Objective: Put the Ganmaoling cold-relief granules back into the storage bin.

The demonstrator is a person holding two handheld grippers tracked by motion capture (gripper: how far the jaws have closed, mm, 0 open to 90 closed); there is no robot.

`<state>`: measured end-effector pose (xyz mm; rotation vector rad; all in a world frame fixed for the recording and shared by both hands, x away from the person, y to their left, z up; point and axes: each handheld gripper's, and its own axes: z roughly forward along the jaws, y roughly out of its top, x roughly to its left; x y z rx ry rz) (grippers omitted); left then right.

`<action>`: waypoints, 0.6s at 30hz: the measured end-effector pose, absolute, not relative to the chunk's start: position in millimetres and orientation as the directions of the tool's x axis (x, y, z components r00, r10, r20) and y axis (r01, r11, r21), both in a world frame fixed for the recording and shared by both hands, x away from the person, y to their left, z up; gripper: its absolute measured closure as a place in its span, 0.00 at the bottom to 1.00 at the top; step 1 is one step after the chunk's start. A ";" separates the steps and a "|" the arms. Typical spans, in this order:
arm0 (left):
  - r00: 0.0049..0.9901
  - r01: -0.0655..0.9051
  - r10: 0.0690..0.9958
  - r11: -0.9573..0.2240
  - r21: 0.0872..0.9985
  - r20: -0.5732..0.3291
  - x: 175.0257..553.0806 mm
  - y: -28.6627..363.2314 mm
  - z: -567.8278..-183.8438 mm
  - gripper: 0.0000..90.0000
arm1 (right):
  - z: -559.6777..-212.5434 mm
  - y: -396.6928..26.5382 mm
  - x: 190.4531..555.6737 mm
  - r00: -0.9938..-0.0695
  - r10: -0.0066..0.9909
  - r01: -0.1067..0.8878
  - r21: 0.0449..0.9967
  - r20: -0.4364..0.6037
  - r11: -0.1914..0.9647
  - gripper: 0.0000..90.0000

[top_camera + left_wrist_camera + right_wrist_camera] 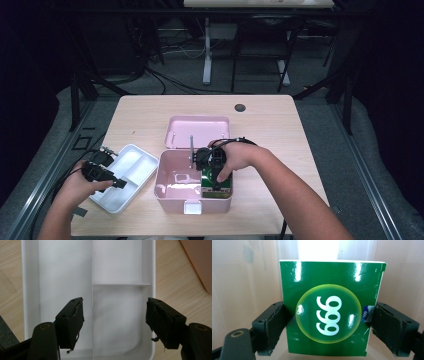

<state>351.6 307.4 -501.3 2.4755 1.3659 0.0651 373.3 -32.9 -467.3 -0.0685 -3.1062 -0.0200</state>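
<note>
Holding green box (329, 310) inside pink case (167, 187), white tray (65, 270) bare

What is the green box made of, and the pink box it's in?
The green box looks like glossy printed cardboard: light glares off its flat face and a white edge shows on top. The pink box seems to be smooth moulded plastic, with rounded corners and shiny walls.

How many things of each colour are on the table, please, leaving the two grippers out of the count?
Pink: 1, the open storage box with its raised lid
White: 1, the divided tray
Green: 1, the carton held inside the box by the right gripper
Total: 3
</note>
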 end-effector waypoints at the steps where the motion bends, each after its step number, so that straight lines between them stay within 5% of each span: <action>1: 0.541 0.819 0.834 -0.493 0.293 -0.111 351.4 307.2 -501.4 0.34 | -467.4 -32.8 373.3 -0.998 0.044 0.044 0.012 0.036 0.999 0.17; 18: 0.545 0.816 0.832 -0.498 0.294 -0.105 350.7 307.1 -500.9 0.34 | -458.9 -37.6 372.1 -0.997 0.070 0.071 0.037 0.032 0.997 0.19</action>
